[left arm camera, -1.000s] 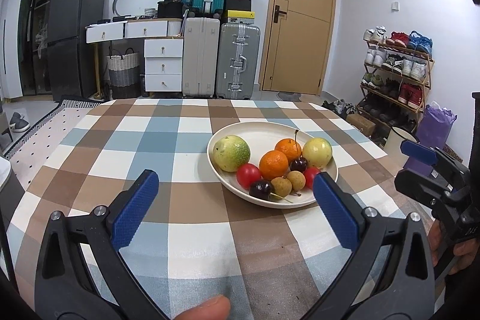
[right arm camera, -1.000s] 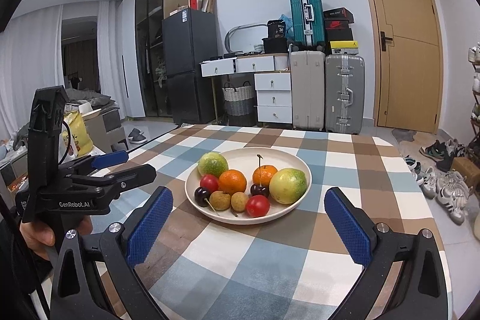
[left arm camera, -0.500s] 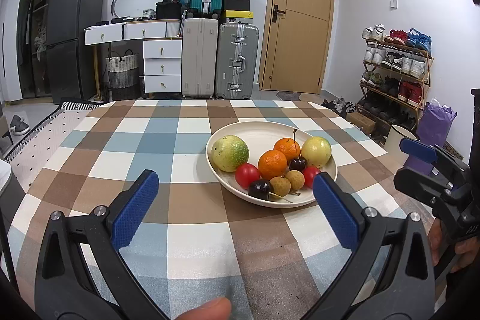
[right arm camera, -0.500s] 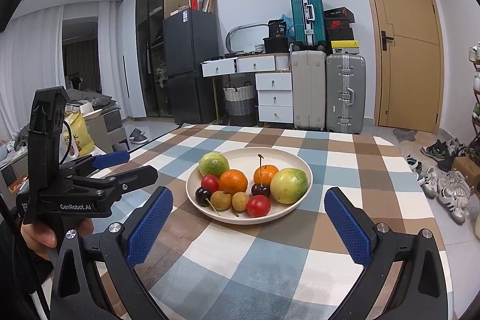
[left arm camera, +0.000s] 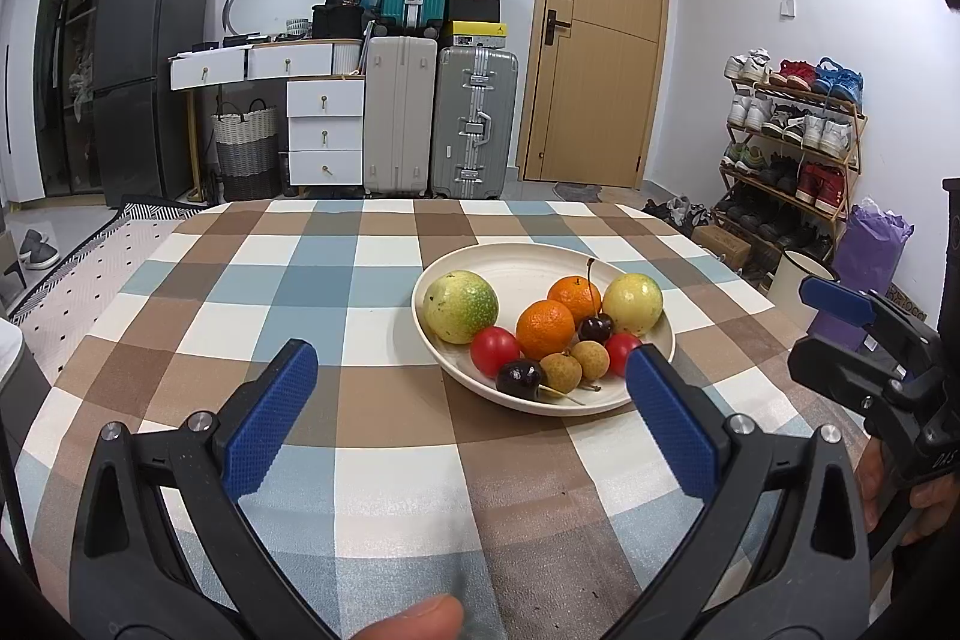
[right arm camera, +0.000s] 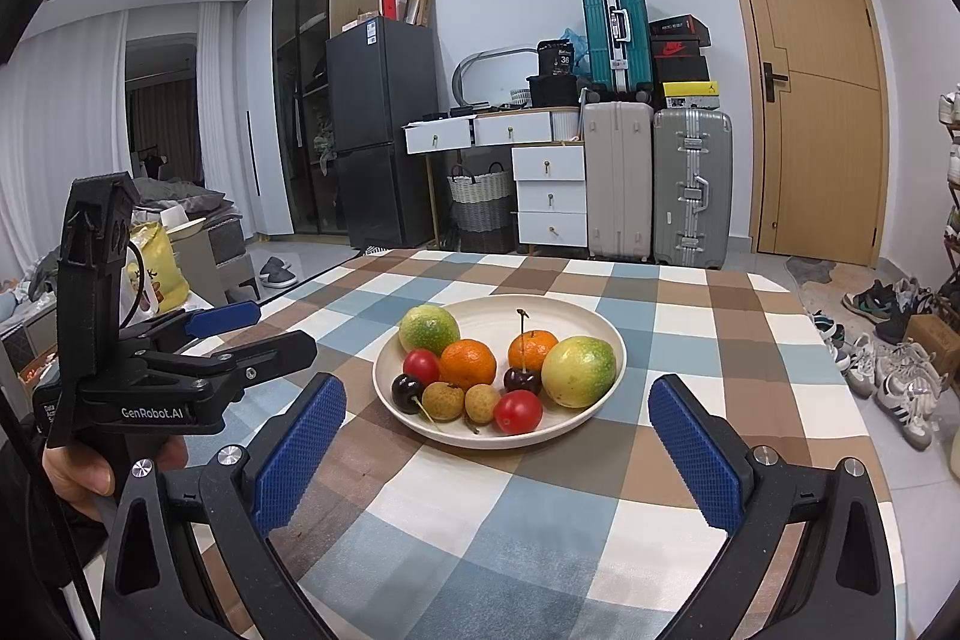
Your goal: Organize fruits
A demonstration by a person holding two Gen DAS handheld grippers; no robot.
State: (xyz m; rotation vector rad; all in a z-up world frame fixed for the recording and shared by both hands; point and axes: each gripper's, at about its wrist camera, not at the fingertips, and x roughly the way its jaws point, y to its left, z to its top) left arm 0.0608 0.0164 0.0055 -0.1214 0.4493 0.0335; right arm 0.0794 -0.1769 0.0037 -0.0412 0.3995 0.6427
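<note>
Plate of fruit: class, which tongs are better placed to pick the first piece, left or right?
Probably the right tongs: open and centred on the plate, red cherry tomato nearest. The left tongs, also open, sit off to its left.

**Fruit piled in one plate**

We are seeing a cream plate (right arm camera: pixel 600 334) sitting on the checked tablecloth, holding two green-yellow passion fruits (right arm camera: pixel 578 371), two mandarins (right arm camera: pixel 468 363), two cherry tomatoes (right arm camera: pixel 518 411), two dark cherries (right arm camera: pixel 408 392) and two longans (right arm camera: pixel 443 400), all clustering toward its near side.
</note>
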